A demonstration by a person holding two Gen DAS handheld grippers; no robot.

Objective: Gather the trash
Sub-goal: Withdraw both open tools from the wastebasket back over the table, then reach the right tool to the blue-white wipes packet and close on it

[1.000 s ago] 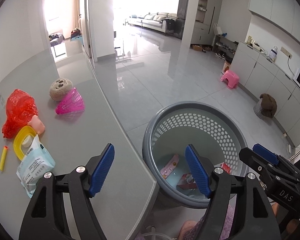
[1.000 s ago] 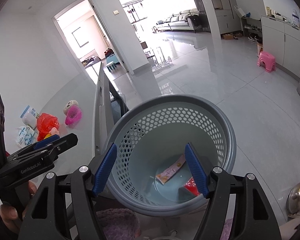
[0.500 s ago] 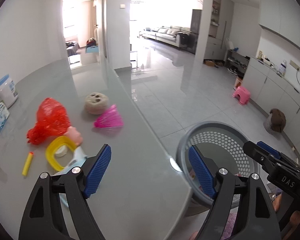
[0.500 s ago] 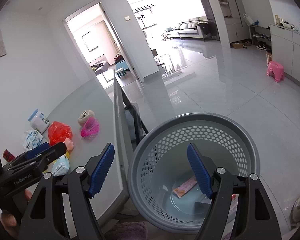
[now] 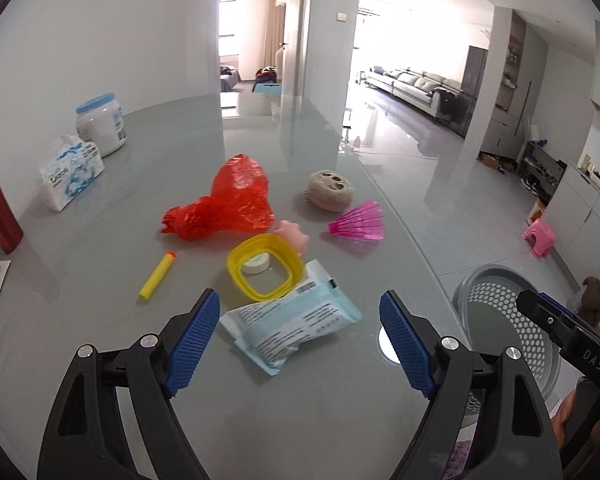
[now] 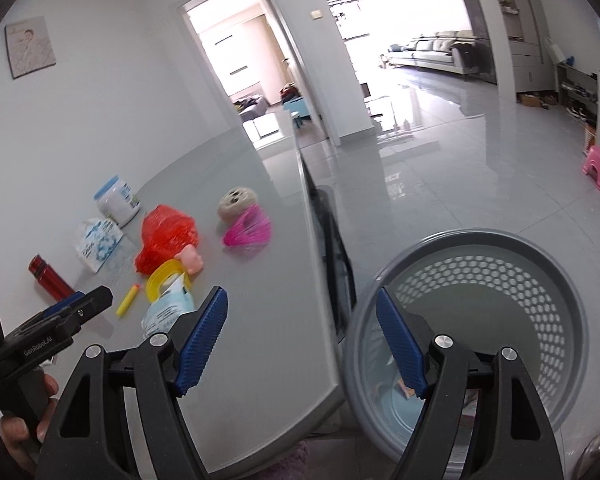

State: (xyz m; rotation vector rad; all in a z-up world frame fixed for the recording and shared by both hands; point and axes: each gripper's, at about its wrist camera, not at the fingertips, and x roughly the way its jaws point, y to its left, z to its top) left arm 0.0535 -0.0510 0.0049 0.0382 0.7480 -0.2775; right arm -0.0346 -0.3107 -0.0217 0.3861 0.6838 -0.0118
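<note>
- Blue ribbed pads on the left gripper (image 5: 300, 342) are spread wide and opening further, nothing pressed between them; it tilts down over the grey glass table (image 5: 320, 420).
- Just ahead of those pads lies the pale blue wet-wipe packet (image 5: 290, 326), flat and crumpled, one end tucked against the yellow plastic ring (image 5: 265, 266).
- That packet looks light, soft and slick: I'd judge a pinch across its narrow middle or a raised corner best, since a flat film on glass may slide away from the pads.
- The ring looks stiff and light, easy to take by one side of its rim; a small white cap (image 5: 254, 263) sits inside it.
- Further out, the red plastic bag (image 5: 228, 204) is thin and crinkly, and should bunch up anywhere it is pinched.
- The yellow foam dart (image 5: 157, 275) is small, soft and apt to roll, so grip it across the shaft.
- Over on the right, the right gripper (image 6: 300, 340) is also wide, its jaws empty, straddling the table edge and the grey perforated basket (image 6: 540, 248) on the floor beside it.
- Some wrappers seem to lie in the basket bottom, though the fingers hide most of them.
</note>
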